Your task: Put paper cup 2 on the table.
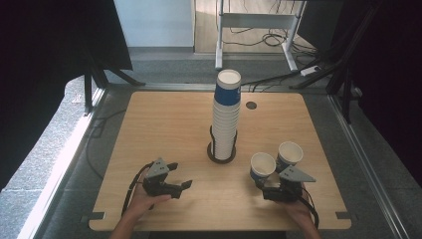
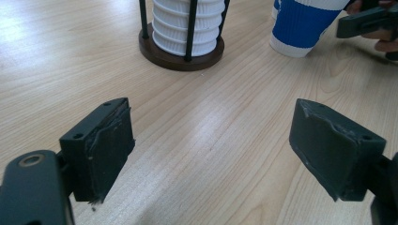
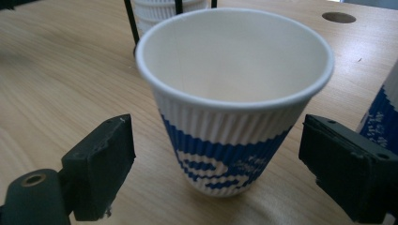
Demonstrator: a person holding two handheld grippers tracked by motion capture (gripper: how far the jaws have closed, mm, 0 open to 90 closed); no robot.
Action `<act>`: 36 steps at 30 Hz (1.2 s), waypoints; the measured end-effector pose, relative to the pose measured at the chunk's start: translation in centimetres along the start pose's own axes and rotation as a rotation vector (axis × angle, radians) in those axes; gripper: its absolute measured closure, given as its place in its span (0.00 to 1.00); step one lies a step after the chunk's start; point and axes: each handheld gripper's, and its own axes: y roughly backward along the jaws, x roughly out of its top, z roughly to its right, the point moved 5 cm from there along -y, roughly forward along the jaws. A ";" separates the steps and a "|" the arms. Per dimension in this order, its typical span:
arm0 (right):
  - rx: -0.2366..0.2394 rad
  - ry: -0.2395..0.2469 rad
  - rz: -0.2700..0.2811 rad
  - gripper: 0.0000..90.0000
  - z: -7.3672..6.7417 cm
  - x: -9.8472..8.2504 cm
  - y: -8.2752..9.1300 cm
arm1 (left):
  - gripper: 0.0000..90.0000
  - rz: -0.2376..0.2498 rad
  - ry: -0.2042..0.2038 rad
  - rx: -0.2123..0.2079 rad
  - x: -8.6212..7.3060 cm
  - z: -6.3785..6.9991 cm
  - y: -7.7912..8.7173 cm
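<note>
Standing upright on the wooden table (image 1: 164, 119), the blue-and-white ribbed paper cup (image 3: 234, 108) is sitting between the right gripper (image 3: 216, 164)'s spread jaws, untouched; the left gripper (image 2: 211, 150) is gaping empty. A careless withdrawal is risking tipping this light cup

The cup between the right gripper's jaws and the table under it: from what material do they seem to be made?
The cup looks like paper: matte white, ribbed wall, rolled rim, printed blue band. The table shows light wood grain with a smooth, faintly glossy finish; whether it is solid wood or laminate cannot be told.
</note>
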 end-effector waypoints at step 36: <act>0.198 0.087 0.143 0.32 -6.6 3.0 3.0 | 0.16 0.044 -0.036 0.034 0.0 2.6 1.4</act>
